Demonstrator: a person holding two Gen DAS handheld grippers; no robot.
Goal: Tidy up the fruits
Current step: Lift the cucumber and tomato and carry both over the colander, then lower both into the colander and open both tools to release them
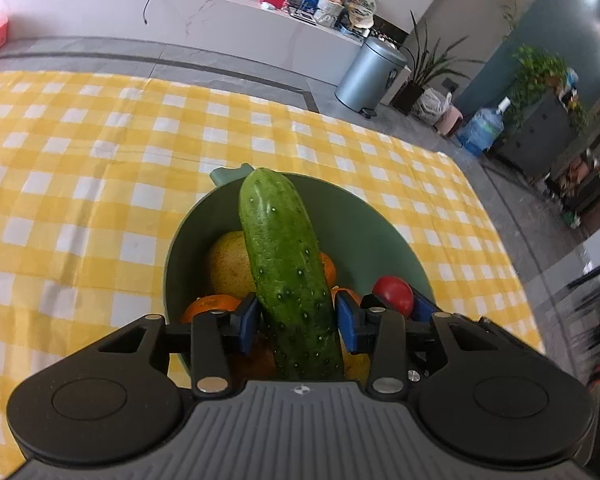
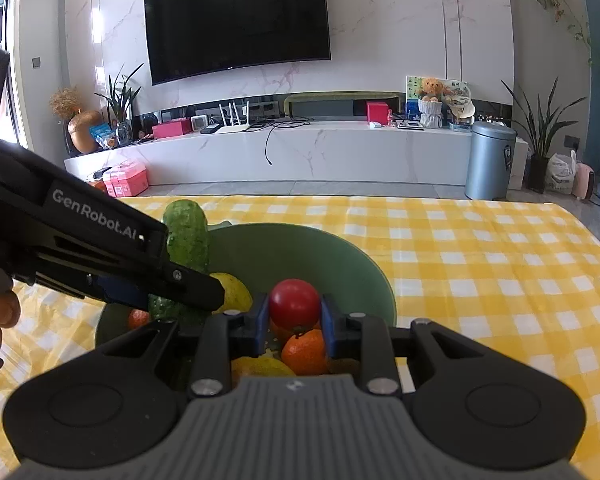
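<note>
Left wrist: cucumber (image 1: 288,268) between fingers (image 1: 247,322), over bowl (image 1: 364,224).

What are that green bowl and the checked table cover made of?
Bowl: probably plastic or glazed ceramic; smooth, matte, even green, so I can't tell which. Cover: looks like woven cloth, yellow and white checks, with soft creases and wrinkles.

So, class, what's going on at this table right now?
A person holds a gripper in each hand over a green bowl of fruit on a yellow checked cloth. The left gripper has a cucumber between its fingers, pads barely off it. The right gripper is shut on a small red tomato. Oranges lie below.
</note>
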